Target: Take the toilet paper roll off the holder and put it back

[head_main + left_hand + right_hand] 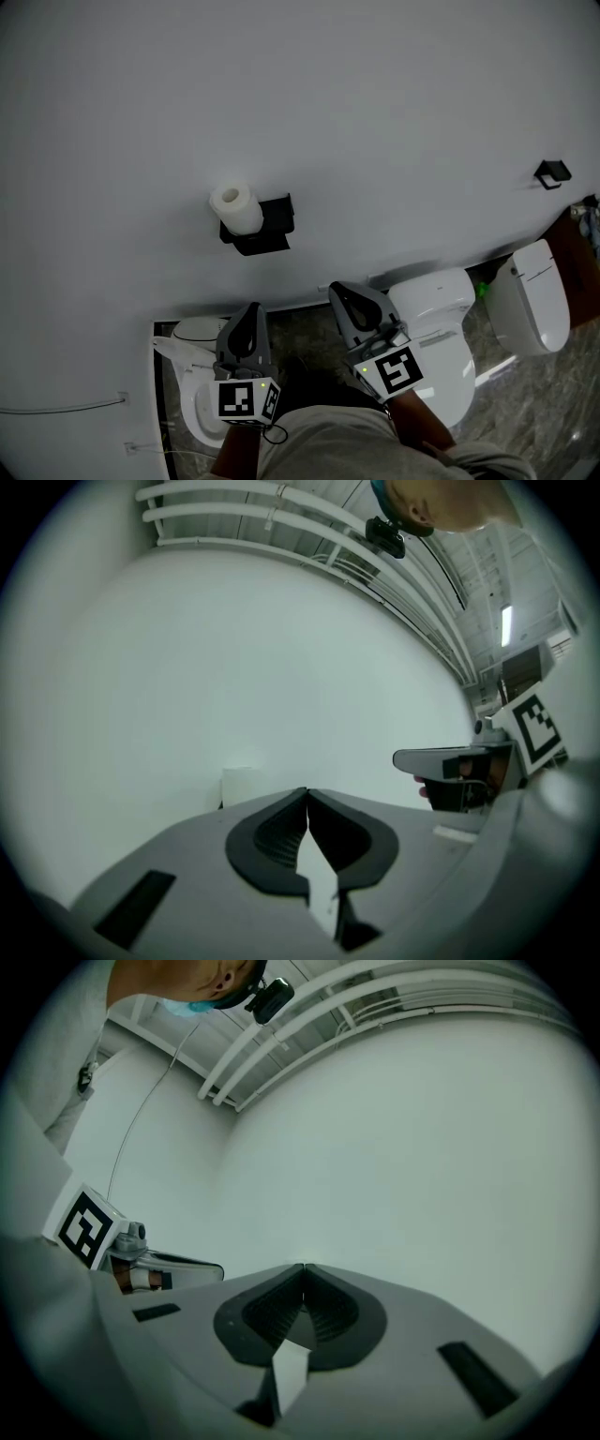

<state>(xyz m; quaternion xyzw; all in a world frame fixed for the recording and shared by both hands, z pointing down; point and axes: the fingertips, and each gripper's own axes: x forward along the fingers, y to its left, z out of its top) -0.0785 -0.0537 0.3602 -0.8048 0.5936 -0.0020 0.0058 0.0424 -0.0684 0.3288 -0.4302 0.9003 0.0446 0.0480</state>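
A white toilet paper roll [235, 207] sits on a black wall holder [262, 227] on the white wall, in the head view's middle left. In the left gripper view the roll [240, 787] peeks just above the jaws. My left gripper [251, 309] is shut and empty, below the holder and well short of it. To its right my right gripper [335, 290] is also shut, nothing between its jaws, tips touching. Both point up at the wall.
A white toilet [439, 328] stands right of the grippers, a second white fixture [536, 297] further right, another white bowl [195, 375] low at left. A small black hook [552, 173] is on the wall at far right. The floor is grey marble.
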